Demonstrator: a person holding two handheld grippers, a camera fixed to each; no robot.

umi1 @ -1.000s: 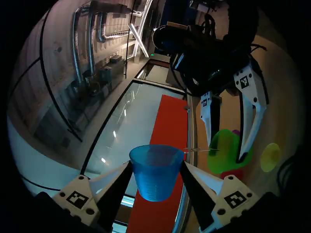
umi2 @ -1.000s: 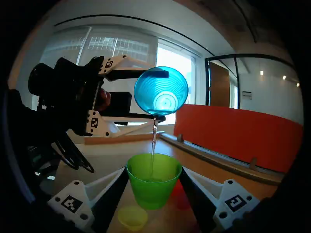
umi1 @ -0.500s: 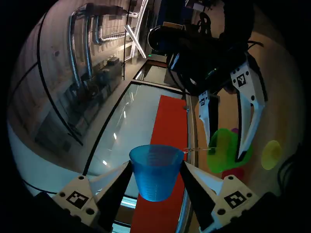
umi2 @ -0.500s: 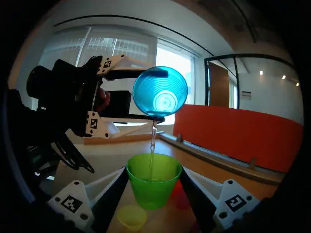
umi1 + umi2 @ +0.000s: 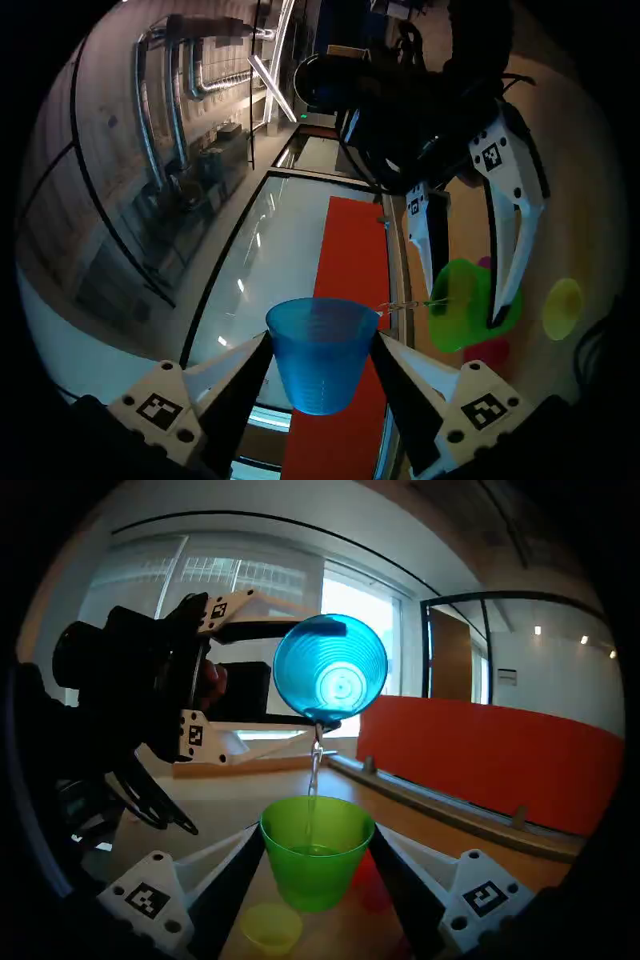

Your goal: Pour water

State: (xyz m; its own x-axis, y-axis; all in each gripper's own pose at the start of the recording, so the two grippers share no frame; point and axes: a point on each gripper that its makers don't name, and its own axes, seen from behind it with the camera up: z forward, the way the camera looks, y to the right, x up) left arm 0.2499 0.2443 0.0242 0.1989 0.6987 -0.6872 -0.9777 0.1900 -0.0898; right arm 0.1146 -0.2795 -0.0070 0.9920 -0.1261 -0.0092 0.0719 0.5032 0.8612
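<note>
A pale wooden table (image 5: pixel 232 804) with a smooth, matte top runs under both cups, and a long flat orange panel (image 5: pixel 496 756) stands along its far edge.

The left gripper (image 5: pixel 322 346) has white plastic arms with dark inner pads. Both fingers press on the sides of a blue cup (image 5: pixel 322 372), so it is clamped. The right gripper (image 5: pixel 317 838) is built the same way, and its two fingers are closed against a green cup (image 5: pixel 316 876).

The blue cup is clear tinted plastic, tapered and round, with fine rings moulded into its wall. In the right gripper view it lies tipped on its side above the green cup. Its long axis is near level, its mouth faces the camera, and its lower lip hangs over the green cup's opening.

The green cup is the same tapered shape in clear plastic. It stands upright with its mouth up and a little water in the bottom. Whether its base touches the table I cannot tell.

A small yellow cup (image 5: pixel 272 928) sits on the table just in front of it, and a red cup (image 5: pixel 366 880) sits close behind.

A thin, wavering thread of water (image 5: pixel 314 768) falls from the blue lip straight into the green cup.
</note>
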